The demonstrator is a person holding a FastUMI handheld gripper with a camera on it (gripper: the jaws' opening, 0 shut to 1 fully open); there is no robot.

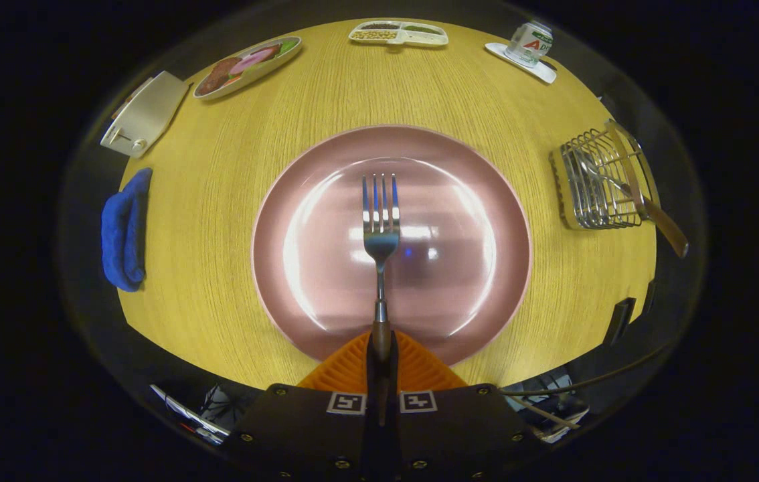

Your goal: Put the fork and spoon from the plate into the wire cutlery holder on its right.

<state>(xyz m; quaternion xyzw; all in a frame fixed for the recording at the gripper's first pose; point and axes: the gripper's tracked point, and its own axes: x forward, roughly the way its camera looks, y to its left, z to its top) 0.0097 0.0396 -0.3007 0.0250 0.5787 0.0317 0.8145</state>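
My gripper (381, 355) is closed on the fork (380, 231): both orange ribbed fingers (346, 368) press against the brown wooden section of its handle, with almost no gap between them. The fork extends straight ahead from my fingertips, tines pointing away, over the centre of the pink plate (473, 201); I cannot tell whether the tines touch the plate surface or sit just above it. The plate rests on the wooden table (219, 167), directly ahead of my fingers. The wire cutlery holder (597, 181) stands to the right of the plate, well apart from its rim. One utensil with a brown wooden handle (660, 221) already leans in the holder, handle projecting out past the wire frame toward the table edge; its working end is too obscured by the wires to identify with certainty. Beyond the plate, along the far edge of the table, are an oval dish of food (249, 65), a divided white tray (398, 33) and a can on a white coaster (531, 44). To the left of the plate are a white rectangular device (145, 114) and a blue cloth (124, 231).
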